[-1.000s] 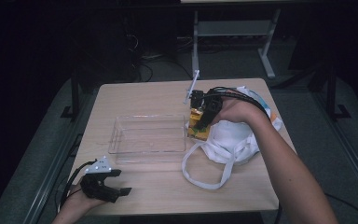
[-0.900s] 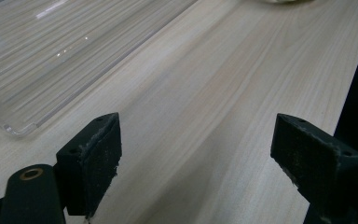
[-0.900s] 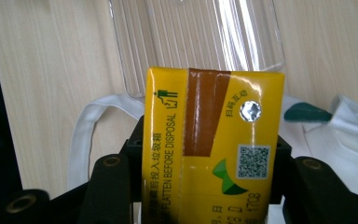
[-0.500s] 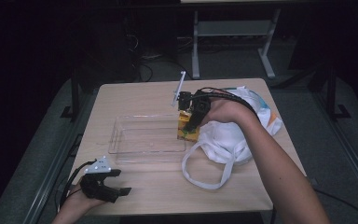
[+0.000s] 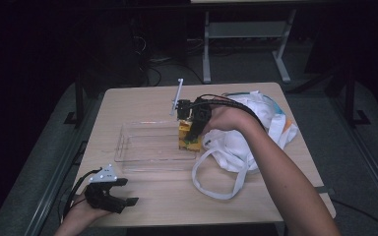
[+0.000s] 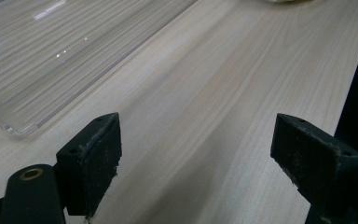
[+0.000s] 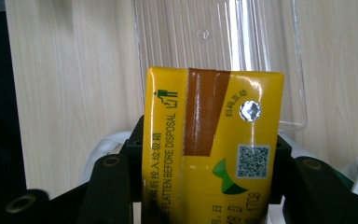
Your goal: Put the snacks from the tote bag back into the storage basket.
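Observation:
My right gripper (image 5: 189, 132) is shut on a yellow drink carton (image 5: 187, 137) and holds it over the right end of a clear plastic tray (image 5: 142, 145). In the right gripper view the carton (image 7: 212, 149) stands between the two black jaws, its brown-taped top toward the tray (image 7: 219, 37) below. A white cloth bag (image 5: 241, 142) lies just right of the tray, under my right hand. My left gripper (image 5: 115, 196) rests open near the table's front left corner. Its pads (image 6: 95, 161) stand wide apart over bare wood, with the tray's corner (image 6: 18, 123) to the upper left.
The light wooden table (image 5: 152, 98) has bare room behind the tray and along the front. The bag's white handle loop (image 5: 216, 177) lies on the wood in front of the bag. Dark floor, cables and a metal stand lie beyond the far edge.
My right gripper has carried the yellow carton leftward from the bag to the tray's right end. The left gripper has stayed in place.

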